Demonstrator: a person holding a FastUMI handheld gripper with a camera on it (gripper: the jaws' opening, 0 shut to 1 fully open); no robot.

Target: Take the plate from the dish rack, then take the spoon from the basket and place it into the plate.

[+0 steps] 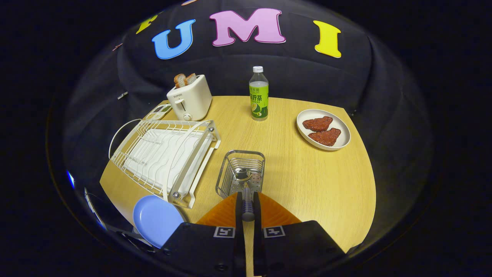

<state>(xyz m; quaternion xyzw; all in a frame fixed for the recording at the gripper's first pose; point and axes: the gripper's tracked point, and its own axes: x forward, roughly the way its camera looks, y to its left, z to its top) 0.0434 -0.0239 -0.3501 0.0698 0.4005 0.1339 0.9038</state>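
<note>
My gripper (248, 197) is shut on the spoon's handle (248, 204), which stands up between the two fingers. The spoon's bowl (243, 174) still lies down inside the metal wire basket (230, 181), just ahead of the fingertips. A blue plate (155, 219) lies flat on the table to the left of the fingers, near the table's front edge and beside the near corner of the white dish rack (165, 157). The rack holds no dishes.
A white toaster (189, 99) with bread slices stands beyond the rack. A green-labelled bottle (258, 94) stands at the back middle. A white plate (338, 144) with two reddish-brown pieces lies at the back right. Bare wooden table (307, 184) stretches right of the basket.
</note>
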